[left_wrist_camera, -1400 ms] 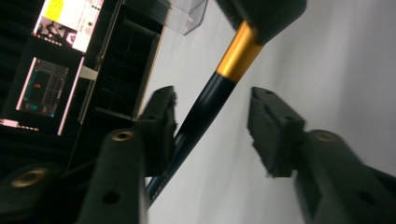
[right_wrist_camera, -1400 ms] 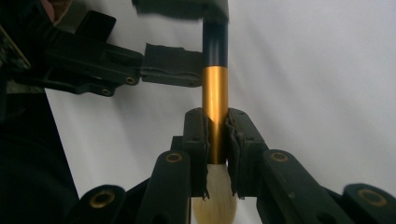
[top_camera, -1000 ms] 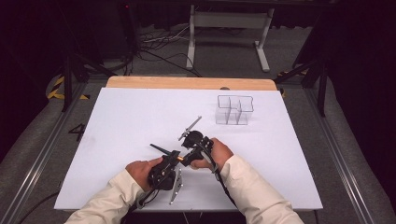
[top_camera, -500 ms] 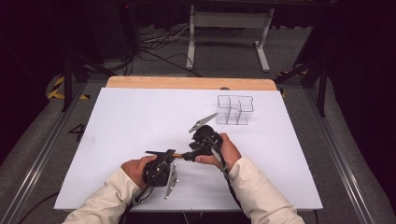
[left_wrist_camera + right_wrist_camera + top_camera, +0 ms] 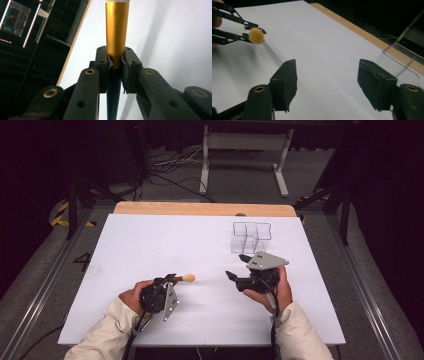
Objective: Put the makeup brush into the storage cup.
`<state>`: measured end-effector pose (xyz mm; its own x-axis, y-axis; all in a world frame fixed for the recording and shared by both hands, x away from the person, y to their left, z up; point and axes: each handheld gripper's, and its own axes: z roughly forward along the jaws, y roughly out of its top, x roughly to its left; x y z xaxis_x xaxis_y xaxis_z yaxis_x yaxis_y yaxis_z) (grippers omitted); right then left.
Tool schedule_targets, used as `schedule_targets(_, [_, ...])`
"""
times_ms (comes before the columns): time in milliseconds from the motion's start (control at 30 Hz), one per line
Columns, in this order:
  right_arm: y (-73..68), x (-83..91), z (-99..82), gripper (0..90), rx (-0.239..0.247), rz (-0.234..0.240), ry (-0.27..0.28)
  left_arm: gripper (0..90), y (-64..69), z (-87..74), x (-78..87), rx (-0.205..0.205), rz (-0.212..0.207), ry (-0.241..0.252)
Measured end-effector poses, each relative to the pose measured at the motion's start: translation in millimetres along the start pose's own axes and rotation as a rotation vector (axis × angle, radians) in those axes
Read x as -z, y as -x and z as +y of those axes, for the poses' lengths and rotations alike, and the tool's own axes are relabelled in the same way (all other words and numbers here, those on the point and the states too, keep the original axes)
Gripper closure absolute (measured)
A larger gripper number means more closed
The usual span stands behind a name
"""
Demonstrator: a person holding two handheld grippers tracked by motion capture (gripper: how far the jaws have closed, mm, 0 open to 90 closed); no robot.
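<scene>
A makeup brush (image 5: 184,278) with a gold metal ferrule (image 5: 116,32) and a dark handle is clamped between the jaws of the left gripper (image 5: 172,279), which close on the ferrule's narrow end where it meets the handle. It lies roughly level above the white table (image 5: 150,240), its rounded tan bristle head (image 5: 256,35) pointing toward the person's right; whether the tip touches the table is hard to tell. A clear plastic organiser (image 5: 251,237) with what look like 3 or 4 open compartments stands upright on the far right part of the table, well apart from the brush, seemingly holding nothing.
</scene>
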<state>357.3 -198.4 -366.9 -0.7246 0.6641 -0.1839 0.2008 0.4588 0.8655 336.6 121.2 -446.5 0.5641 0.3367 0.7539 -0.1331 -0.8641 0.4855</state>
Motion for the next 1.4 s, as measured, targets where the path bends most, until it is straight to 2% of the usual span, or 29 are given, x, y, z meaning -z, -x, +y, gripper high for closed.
schedule_targets(67, [4.0,5.3,-9.1,31.1,-0.017,-0.021,0.019,77.4,-0.9,-1.3,0.6,0.027,-0.005,-0.004])
schedule_targets(133, [5.8,8.5,-14.2,31.0,-0.027,-0.033,0.037,77.4,-1.9,-1.5,0.3,0.029,-0.006,0.001])
schedule_targets(167, [7.4,11.6,-18.6,30.2,-0.034,-0.051,0.047,77.4,-2.6,-2.3,0.8,0.057,-0.007,0.008])
schedule_targets(233, [10.3,18.7,-26.5,28.2,-0.026,-0.094,0.062,77.4,-5.8,-3.2,1.3,0.073,-0.01,0.021])
schedule_targets(400, [14.5,30.2,-46.7,27.4,-0.016,-0.134,0.08,77.4,-9.4,-5.9,2.6,0.126,-0.024,0.028])
schedule_targets(467, [16.0,32.6,-53.4,26.7,-0.017,-0.147,0.083,77.4,-11.2,-6.4,2.9,0.124,-0.028,0.033])
schedule_targets(667, [17.0,38.9,-65.0,25.8,-0.009,-0.17,0.091,77.4,-13.0,-7.4,3.5,0.148,-0.039,0.037])
schedule_targets(700, [16.9,40.2,-67.0,25.5,-0.004,-0.174,0.094,77.4,-12.3,-7.8,3.5,0.163,-0.042,0.031])
schedule_targets(967, [18.1,50.6,-83.0,21.7,0.007,-0.217,0.106,77.4,-15.0,-8.5,2.8,0.17,-0.044,0.042])
schedule_targets(1100, [17.1,51.8,-87.5,19.9,0.007,-0.222,0.108,77.4,-17.0,-9.2,3.6,0.192,-0.046,0.037])
schedule_targets(1200, [15.8,52.2,-90.3,18.2,0.012,-0.223,0.109,77.4,-19.7,-9.3,3.6,0.205,-0.044,0.053])
schedule_targets(1400, [14.6,54.1,-97.6,14.7,0.0,-0.235,0.101,77.4,-29.0,-6.1,0.9,0.279,-0.068,0.099])
